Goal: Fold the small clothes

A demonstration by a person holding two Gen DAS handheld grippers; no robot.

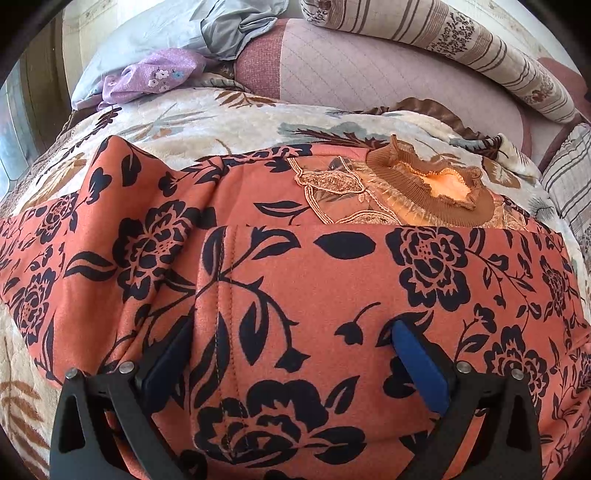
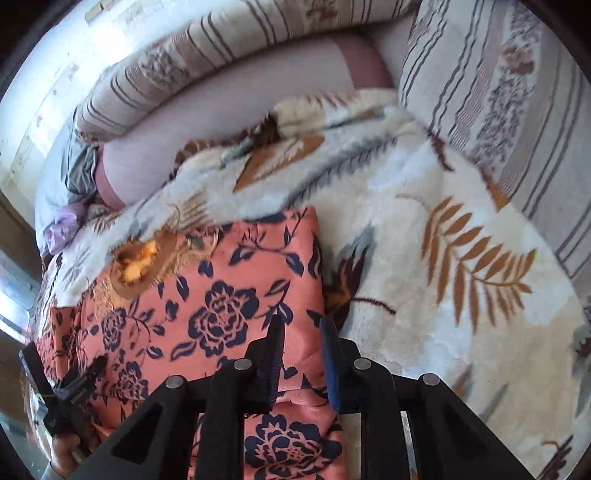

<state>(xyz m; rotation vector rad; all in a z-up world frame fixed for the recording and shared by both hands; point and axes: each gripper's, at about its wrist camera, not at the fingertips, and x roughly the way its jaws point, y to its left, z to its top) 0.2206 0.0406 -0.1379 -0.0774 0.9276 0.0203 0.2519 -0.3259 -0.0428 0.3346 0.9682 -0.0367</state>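
Right up against the left wrist lens, the left gripper (image 1: 291,354) sits with its jaws spread wide, hovering low over the orange floral garment (image 1: 332,280) with nothing pinched between them. It's probably parked there because that part of the fold is already laid down: a folded panel lies flat across the front, its straight edge running just below the ruffled brown collar (image 1: 432,181). The garment is spread on a cream leaf-print blanket (image 1: 207,118) over a bed or sofa. Further back there's a purple floral cloth (image 1: 147,75) and a crumpled grey piece (image 1: 229,33), well apart from the work, maybe next in line for folding.

Over in the right wrist view, the right gripper (image 2: 303,325) has its jaws pulled in narrow, sitting at the garment's right-hand edge (image 2: 314,258). Fabric bunches up between the fingers lower down, so it looks like it's gripping that edge, likely to carry the side across or tug it straight. Striped cushions (image 2: 498,92) line the back. The left gripper and the person's hand (image 2: 62,448) show at the lower left.
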